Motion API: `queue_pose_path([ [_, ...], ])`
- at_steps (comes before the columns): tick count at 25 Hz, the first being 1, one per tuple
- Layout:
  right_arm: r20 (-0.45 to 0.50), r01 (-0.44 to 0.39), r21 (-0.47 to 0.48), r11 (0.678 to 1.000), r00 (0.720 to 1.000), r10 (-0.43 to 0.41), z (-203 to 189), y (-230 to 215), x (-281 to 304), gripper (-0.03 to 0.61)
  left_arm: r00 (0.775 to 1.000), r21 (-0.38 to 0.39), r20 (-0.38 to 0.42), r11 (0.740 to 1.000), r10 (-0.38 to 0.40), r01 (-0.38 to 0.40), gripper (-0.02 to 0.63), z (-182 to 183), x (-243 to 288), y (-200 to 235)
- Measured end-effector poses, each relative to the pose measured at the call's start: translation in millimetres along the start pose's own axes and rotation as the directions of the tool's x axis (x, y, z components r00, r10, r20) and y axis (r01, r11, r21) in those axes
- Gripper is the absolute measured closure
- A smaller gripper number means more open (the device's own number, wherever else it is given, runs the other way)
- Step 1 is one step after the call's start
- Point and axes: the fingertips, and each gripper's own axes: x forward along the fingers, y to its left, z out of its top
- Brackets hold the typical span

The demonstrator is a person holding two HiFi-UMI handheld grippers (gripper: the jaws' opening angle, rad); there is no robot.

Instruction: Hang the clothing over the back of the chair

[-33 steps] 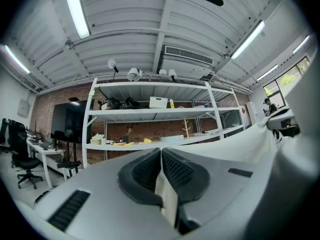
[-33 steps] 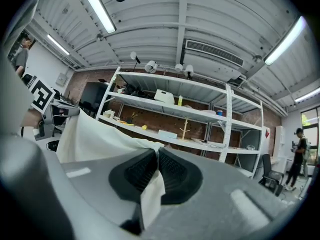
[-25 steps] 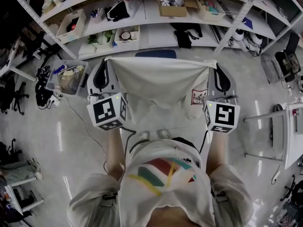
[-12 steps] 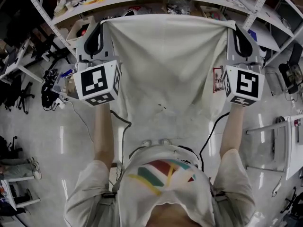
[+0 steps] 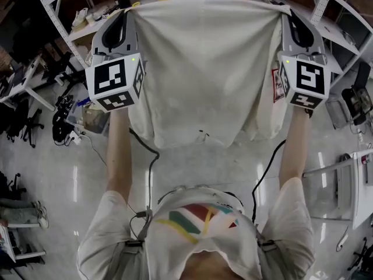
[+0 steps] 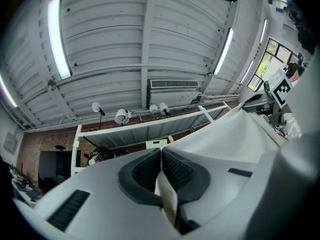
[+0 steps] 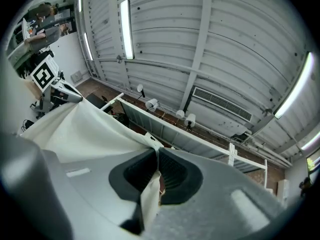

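Note:
A cream white garment (image 5: 204, 69) hangs stretched flat between my two grippers, held high in front of me in the head view. My left gripper (image 5: 129, 11) is shut on its top left corner, and the cloth (image 6: 167, 196) shows pinched between the dark pads. My right gripper (image 5: 285, 10) is shut on the top right corner, with cloth (image 7: 150, 194) squeezed between its pads too. Both gripper views tilt up at the ceiling. The garment hides the chair; no part of it shows in any view.
Metal shelving (image 5: 64, 34) with boxes and clutter runs behind the garment. Bins and cables (image 5: 87, 118) lie on the floor at left. A white table (image 5: 358, 179) stands at right, and chairs and desks (image 5: 23, 98) at far left.
Both grippers have risen together with the garment, which now hangs full length and covers the blue chair back that showed earlier behind its top edge.

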Motion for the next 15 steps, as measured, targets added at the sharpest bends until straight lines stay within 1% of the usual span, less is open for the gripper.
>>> queue_pose_path([
  [4,-0.029,0.002,0.002,1.000,1.000,-0.002,-15.9,-1.8,9.1,0.561,1.000,-0.004,-0.008,1.000,-0.026,0.026,0.595,-9.8,10.0,-6.3],
  [9,-0.093,-0.011,0.004,1.000,0.996,0.011,-54.9,10.6,16.6,0.561,0.998,0.008,-0.050,0.999,-0.049,0.050,0.595,-47.6,16.6,-18.5],
  [11,-0.133,-0.027,0.005,1.000,0.991,0.028,-75.8,19.0,17.0,0.561,0.995,0.011,-0.086,0.998,-0.054,0.055,0.595,-69.2,16.0,-25.6],
  [15,-0.207,-0.068,0.009,0.998,0.976,0.069,-113.8,37.6,20.2,0.561,0.983,-0.024,-0.168,0.997,-0.076,0.073,0.595,-109.0,15.3,-34.4],
])
